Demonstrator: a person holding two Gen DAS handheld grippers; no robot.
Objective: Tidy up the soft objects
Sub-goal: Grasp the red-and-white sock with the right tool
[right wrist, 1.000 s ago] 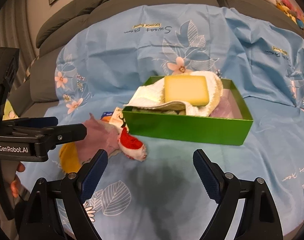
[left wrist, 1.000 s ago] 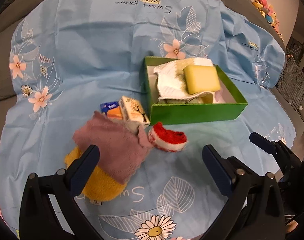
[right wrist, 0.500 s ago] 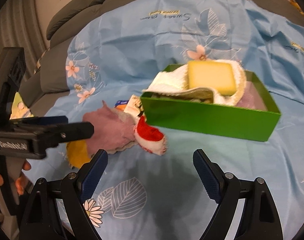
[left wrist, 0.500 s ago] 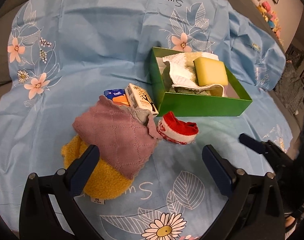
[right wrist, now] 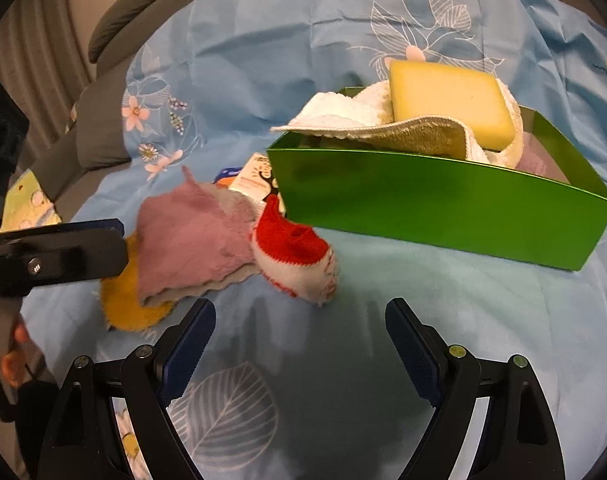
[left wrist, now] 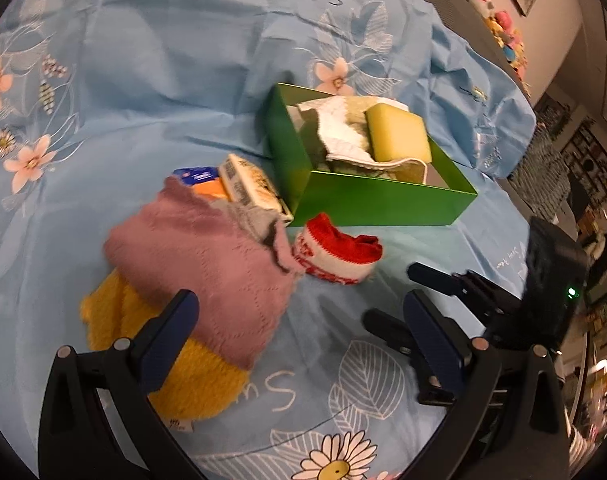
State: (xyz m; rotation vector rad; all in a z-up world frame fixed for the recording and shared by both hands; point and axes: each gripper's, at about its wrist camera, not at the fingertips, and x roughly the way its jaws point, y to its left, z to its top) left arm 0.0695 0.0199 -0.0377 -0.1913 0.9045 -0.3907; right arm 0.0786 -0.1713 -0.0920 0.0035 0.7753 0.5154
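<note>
A green box (left wrist: 383,200) (right wrist: 443,204) holds a yellow sponge (left wrist: 397,132) (right wrist: 447,100) on a white cloth (left wrist: 339,136) (right wrist: 343,116). In front of it lie a red-and-white sock (left wrist: 335,256) (right wrist: 299,252), a mauve cloth (left wrist: 207,260) (right wrist: 187,236) and a yellow fuzzy cloth (left wrist: 175,364) (right wrist: 123,300) under it. My left gripper (left wrist: 299,336) is open and empty, just short of the mauve cloth. My right gripper (right wrist: 299,336) is open and empty, just short of the sock.
Two small packets, one white (left wrist: 251,188) (right wrist: 255,180) and one orange and blue (left wrist: 199,180), lie left of the box. A pale blue flowered sheet (left wrist: 143,60) (right wrist: 263,40) covers the grey sofa (right wrist: 115,28). Soft toys (left wrist: 499,24) sit at the far right.
Both grippers have moved forward and lower toward the pile of cloths and the sock. The right gripper now shows close beside the left one. Nothing was taken hold of.
</note>
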